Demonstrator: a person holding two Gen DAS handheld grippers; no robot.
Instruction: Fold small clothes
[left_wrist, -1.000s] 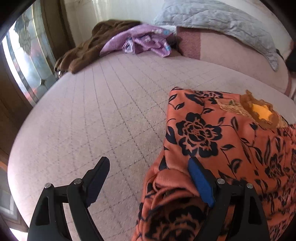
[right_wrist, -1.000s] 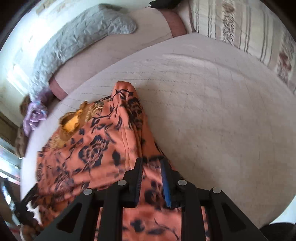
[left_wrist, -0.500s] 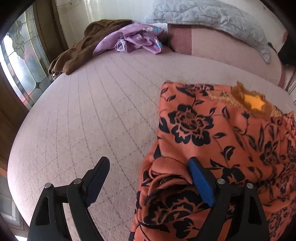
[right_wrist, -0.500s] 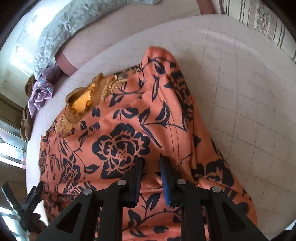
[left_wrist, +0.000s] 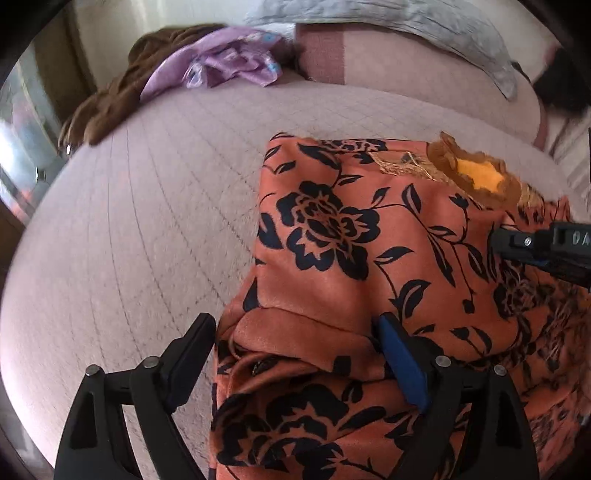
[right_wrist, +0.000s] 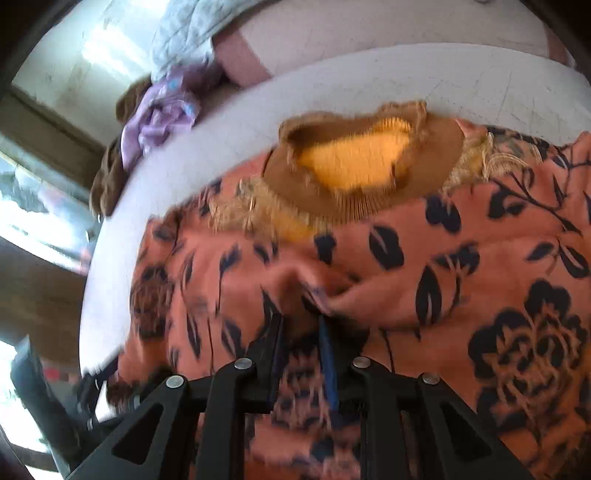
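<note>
Right gripper (right_wrist: 301, 332) pinches one orange floral garment (right_wrist: 461, 280).
Left gripper (left_wrist: 295, 354), spread wide, straddles its fold at six o'clock.

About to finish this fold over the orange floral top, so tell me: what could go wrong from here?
1. The right hand-held gripper pinches only a small bunch of the orange floral top; the cloth may slip out mid-fold.
2. The left hand-held gripper is open, with one finger on the folded sleeve; the top may drag across the quilted bed cover.
3. The mustard ribbed collar already looks rumpled and could end up creased.
</note>
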